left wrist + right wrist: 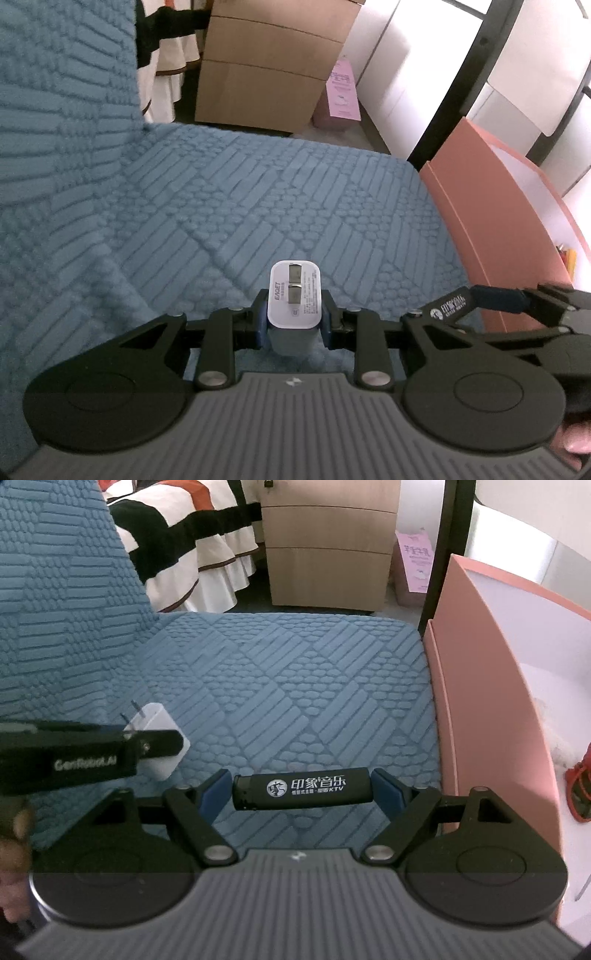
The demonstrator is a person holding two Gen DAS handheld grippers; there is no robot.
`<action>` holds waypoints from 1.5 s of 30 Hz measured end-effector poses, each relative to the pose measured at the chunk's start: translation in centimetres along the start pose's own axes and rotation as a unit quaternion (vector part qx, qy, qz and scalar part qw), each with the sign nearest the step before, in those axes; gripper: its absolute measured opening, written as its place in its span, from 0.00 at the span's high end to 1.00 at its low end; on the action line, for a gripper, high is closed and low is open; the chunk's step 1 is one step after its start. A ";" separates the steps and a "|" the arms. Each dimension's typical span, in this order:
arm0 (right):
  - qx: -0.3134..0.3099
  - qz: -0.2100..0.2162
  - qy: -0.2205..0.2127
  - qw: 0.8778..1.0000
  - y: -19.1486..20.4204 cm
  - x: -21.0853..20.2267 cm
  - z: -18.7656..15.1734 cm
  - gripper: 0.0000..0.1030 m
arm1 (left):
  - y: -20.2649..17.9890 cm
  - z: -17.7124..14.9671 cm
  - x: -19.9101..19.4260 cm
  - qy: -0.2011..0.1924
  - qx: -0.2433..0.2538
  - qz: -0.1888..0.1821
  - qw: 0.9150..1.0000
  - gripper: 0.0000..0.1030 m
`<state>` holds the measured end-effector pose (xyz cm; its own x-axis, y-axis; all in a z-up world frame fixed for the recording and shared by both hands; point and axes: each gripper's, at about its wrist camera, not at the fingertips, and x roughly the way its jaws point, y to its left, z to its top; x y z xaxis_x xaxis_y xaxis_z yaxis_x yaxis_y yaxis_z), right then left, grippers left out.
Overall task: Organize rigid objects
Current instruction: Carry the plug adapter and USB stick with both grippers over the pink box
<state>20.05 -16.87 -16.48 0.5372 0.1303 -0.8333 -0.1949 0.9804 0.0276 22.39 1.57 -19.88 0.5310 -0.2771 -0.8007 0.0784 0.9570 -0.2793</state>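
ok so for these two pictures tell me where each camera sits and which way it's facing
Left wrist: sits on the left gripper, looking forward and down over the blue textured cushion; its jaws clamp a white charger; a bit of hand shows at lower right.
Right wrist: sits on the right gripper, same downward slant; its jaws hold a black lighter end to end; fingers show at left.
Shared: cushion, pink box, wooden drawer unit, and each view catches the other gripper with its load.

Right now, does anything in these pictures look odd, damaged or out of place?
Nothing stands out. The left gripper holds a white charger, the right gripper a black lighter crosswise, both intact, beside the pink box.
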 end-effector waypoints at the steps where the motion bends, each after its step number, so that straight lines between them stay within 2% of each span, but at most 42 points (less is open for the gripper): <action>1: -0.005 0.000 0.004 1.000 0.0 0.0 -0.1 0.18 | 0.0 -0.3 -0.2 0.002 -0.004 0.002 1.000 0.69; 13: -0.008 0.030 -0.004 1.000 -0.5 -2.0 -1.3 0.18 | -1.0 -2.8 -1.8 0.009 -0.013 0.004 1.000 0.69; 30: 0.000 0.047 -0.028 0.999 -2.1 -5.0 -2.1 0.18 | -1.9 -2.9 -4.3 -0.011 -0.029 -0.001 1.000 0.70; 38: -0.008 0.051 -0.048 0.998 -2.2 -7.7 -2.2 0.18 | -3.4 -3.4 -6.3 -0.021 -0.036 -0.012 0.999 0.69; 45: 0.002 0.055 -0.070 0.996 -3.6 -10.6 -1.3 0.18 | -4.8 -2.3 -8.7 -0.043 -0.028 -0.003 0.999 0.69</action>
<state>13.99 -21.94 -8.41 0.6215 0.2551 -0.7407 -0.2556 0.9598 0.1161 15.46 -0.83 -12.82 0.6012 -0.2719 -0.7514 0.0354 0.9485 -0.3149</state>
